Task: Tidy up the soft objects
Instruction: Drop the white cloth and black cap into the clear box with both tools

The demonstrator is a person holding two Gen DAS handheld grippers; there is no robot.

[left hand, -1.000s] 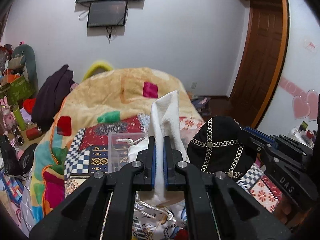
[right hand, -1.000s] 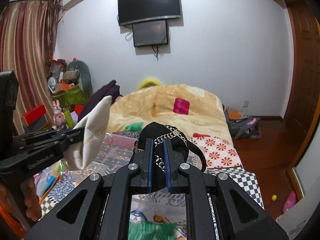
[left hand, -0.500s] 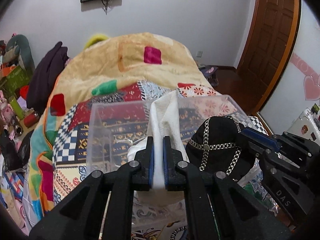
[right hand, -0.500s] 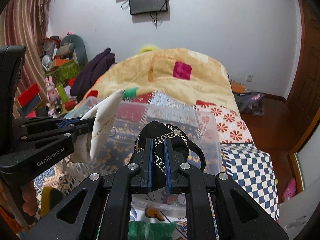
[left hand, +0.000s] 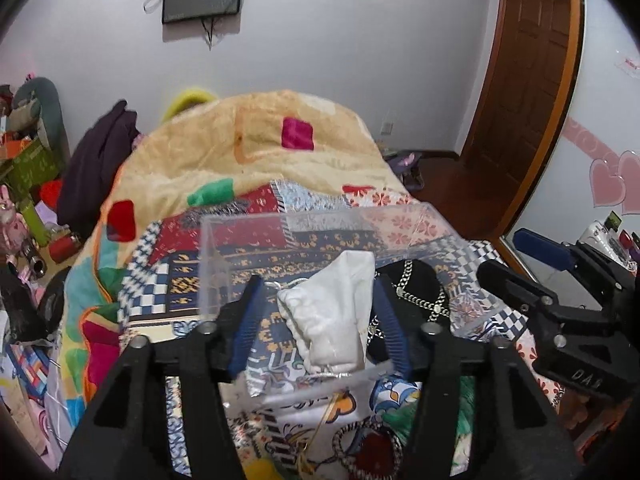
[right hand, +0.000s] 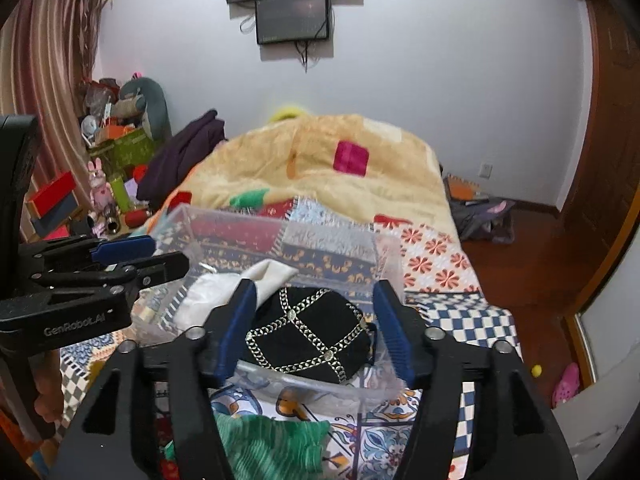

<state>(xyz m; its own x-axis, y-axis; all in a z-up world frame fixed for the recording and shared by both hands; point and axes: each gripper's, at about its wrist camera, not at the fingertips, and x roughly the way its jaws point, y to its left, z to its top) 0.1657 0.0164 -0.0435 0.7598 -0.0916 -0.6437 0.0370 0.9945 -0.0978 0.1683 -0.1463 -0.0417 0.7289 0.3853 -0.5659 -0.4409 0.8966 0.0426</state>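
My bed (right hand: 448, 296) carries everything here, covered in a patchwork of patterned cloths: blue-and-white checks toward its right edge, red flower prints beside them. Across the far end lies a thick beige blanket (left hand: 260, 148) with pink, green and red patches. Near the foot sits a clear plastic box (left hand: 212, 256) resting directly on the covers. Just in front of the box, at the near edge, I see a crumpled green cloth (right hand: 272, 444). A dark purple garment (right hand: 180, 160) is heaped at the bed's far left corner.
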